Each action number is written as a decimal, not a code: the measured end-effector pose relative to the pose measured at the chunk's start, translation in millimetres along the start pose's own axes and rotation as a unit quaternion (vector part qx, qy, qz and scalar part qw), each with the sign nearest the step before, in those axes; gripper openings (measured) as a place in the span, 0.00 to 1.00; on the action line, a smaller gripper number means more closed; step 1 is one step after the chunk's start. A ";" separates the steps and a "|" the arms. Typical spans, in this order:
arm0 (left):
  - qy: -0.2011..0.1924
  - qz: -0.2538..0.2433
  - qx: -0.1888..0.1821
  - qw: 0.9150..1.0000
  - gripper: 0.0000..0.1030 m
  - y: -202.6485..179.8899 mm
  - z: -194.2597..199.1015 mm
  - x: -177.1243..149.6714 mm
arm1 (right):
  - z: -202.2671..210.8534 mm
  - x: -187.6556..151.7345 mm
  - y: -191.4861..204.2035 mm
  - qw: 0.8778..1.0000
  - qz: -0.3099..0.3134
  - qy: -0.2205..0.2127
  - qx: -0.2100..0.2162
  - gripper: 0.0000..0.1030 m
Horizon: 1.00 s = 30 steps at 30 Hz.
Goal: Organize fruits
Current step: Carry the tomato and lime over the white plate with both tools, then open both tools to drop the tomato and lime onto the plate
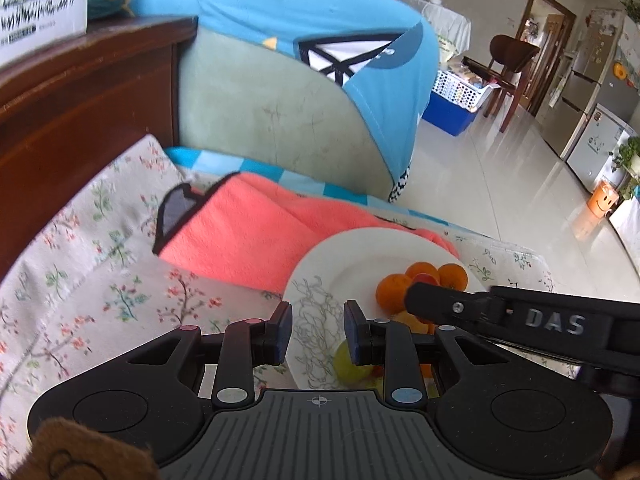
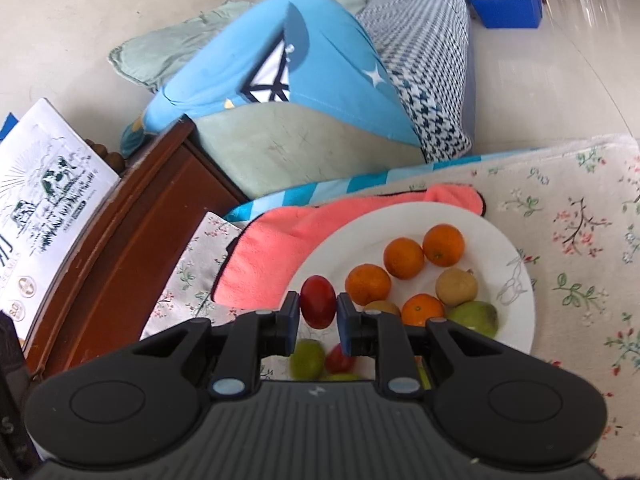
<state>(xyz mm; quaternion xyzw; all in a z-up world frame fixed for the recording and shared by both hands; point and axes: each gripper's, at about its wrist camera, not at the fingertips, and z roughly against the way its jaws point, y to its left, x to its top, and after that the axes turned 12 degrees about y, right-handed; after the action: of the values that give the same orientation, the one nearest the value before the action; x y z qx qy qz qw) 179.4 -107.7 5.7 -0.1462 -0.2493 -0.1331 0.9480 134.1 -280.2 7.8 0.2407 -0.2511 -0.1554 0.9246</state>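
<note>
A white plate (image 2: pixel 516 308) on the floral cloth holds several oranges (image 2: pixel 403 258), a brown fruit (image 2: pixel 457 286), green fruits (image 2: pixel 474 318) and a red one (image 2: pixel 338 360). My right gripper (image 2: pixel 318 312) is shut on a red oval tomato (image 2: pixel 318 301) and holds it above the plate's left rim. My left gripper (image 1: pixel 318 332) is open and empty over the plate's near left edge (image 1: pixel 316 280). In the left wrist view the oranges (image 1: pixel 394 290) and a green fruit (image 1: pixel 348 362) show, and the right gripper's black body (image 1: pixel 520 316) crosses over them.
A coral pink towel (image 2: pixel 276 248) lies under the plate's far left side. A dark wooden bed frame (image 2: pixel 120 232) with a white carton (image 2: pixel 44 208) stands to the left. A green cushion with a blue shirt (image 2: pixel 320 68) lies beyond. Tiled floor is to the right (image 1: pixel 500 184).
</note>
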 end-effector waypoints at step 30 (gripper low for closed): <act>0.016 0.002 0.072 0.997 0.86 -13.6 35.8 -18.0 | 43.7 -19.4 19.6 0.993 0.042 -0.017 -0.112 0.52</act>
<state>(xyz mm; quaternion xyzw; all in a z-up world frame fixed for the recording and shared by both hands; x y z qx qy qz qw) 144.4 -104.7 29.2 -0.0759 -0.2424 -0.1152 0.9603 97.8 -272.0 43.6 0.1220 -0.2575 -0.1474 0.9471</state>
